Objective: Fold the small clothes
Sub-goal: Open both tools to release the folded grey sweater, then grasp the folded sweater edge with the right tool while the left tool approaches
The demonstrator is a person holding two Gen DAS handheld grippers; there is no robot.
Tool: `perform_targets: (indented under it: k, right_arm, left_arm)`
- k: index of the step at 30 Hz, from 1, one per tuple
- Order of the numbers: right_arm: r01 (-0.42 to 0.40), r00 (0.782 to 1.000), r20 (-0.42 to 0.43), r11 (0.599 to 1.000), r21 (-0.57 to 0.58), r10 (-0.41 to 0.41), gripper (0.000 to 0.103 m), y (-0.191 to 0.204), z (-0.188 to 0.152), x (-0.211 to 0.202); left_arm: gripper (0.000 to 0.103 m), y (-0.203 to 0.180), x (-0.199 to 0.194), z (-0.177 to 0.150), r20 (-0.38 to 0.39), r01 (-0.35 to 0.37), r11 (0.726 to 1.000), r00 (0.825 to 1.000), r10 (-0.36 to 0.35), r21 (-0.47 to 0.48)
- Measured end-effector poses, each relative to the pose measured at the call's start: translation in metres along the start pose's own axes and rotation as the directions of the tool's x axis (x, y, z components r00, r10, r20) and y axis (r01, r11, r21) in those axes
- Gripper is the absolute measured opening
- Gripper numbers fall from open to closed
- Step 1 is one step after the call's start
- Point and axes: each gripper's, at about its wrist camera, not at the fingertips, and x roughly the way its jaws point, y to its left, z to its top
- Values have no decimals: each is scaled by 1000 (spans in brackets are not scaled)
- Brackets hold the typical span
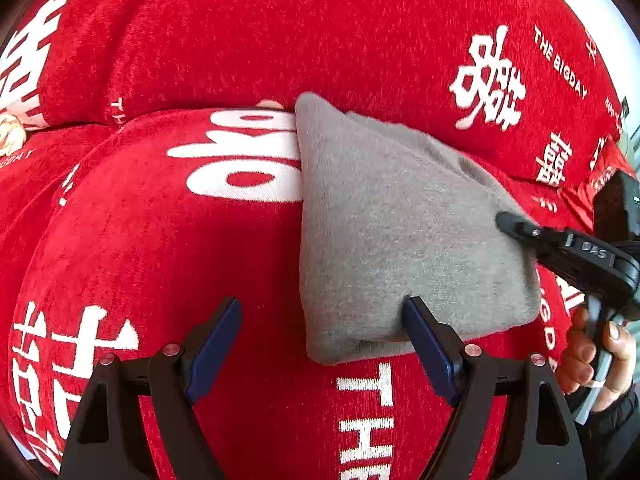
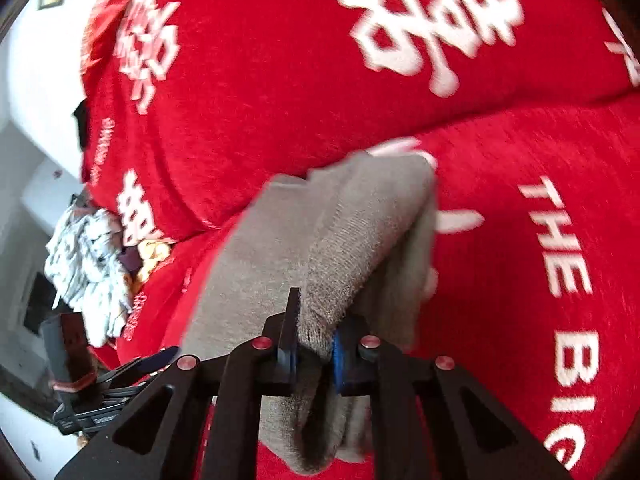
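Note:
A folded grey garment [image 1: 400, 232] lies on a red cushion cover [image 1: 180, 260] printed with white characters. My left gripper [image 1: 322, 302] hovers open over the garment's near left corner. Its right finger [image 1: 424, 332] is at the garment's near edge and its left finger [image 1: 216, 336] is over bare red fabric; neither pad presses the cloth. My right gripper [image 2: 318, 320] is shut on a raised fold of the grey garment [image 2: 280, 248]. In the left wrist view the right gripper [image 1: 516, 226] reaches in onto the garment's right side.
A red back cushion [image 1: 280, 40] rises just behind the garment. A hand [image 1: 592, 356] holds the right gripper's handle. A crumpled white and grey cloth pile [image 2: 88, 264] lies at the sofa's far left end, with a white wall behind.

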Motion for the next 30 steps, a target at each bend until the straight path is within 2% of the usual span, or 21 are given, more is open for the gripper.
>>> perform_targets:
  k: [3,6,8,9,10,11,13,15,18,21,22,23,25,28,30]
  right_arm:
    - [-16,999,-44,999,31,17,16,-12,-7,11]
    - [-37,999,-24,997,61,39,27,-15,-6,-1]
    - [8,1000,18,999,47,-9,42,-10,-4,-17]
    - [26,999,42,999,32,-28,44,-6,-4,-24]
    - [31,997,70,999,13,-32,49,0,-3,-31]
    - [21,995,95,1000,-9,-20,60,8,-3,-37]
    - [21,992,128,999,-47,-15,67,22,-4,-41]
    - [31,990,142,995,-97,-17,67,37,-5,-37]
    - [18,996,89,992,-129,-6,67,50,-5,-12]
    - [71,996,54,990,-124,-65,67,41,-3,7]
    - [112,993,35,989,-92,-109,67,32,-1,16]
    - [114,993,16,992,-62,-114,67,22,0,20]
    - [94,995,15,996,-5,-94,67,8,0,20]
    - [128,992,18,992,9,-128,67,3,0,7]
    - [112,993,45,994,19,-113,67,0,-3,-9]
  left_arm:
    - [84,-4,1,-2,-9,-24,999,1000,25,25]
    - [84,-7,-5,-1,6,-46,998,999,45,43]
    - [84,-9,-7,0,19,-73,995,997,72,65]
    - [84,-10,-7,1,24,-84,994,996,82,74]
    - [83,-12,-7,2,29,-98,992,995,96,85]
    - [84,-13,-6,2,29,-103,990,995,101,91]
    - [84,-14,-4,4,23,-106,990,994,105,94]
    - [84,-16,-3,5,25,-107,990,994,105,94]
    - [84,-16,0,6,24,-110,989,994,108,99]
    - [84,-15,6,9,7,-104,989,995,104,106]
    - [84,-13,9,10,-6,-89,991,996,91,100]
    - [84,-10,11,10,-15,-73,993,997,74,91]
    - [84,-5,14,9,-29,-52,996,998,55,78]
    - [84,3,9,9,-35,-22,998,999,24,54]
    - [84,10,2,11,-25,-2,1000,1000,2,26]
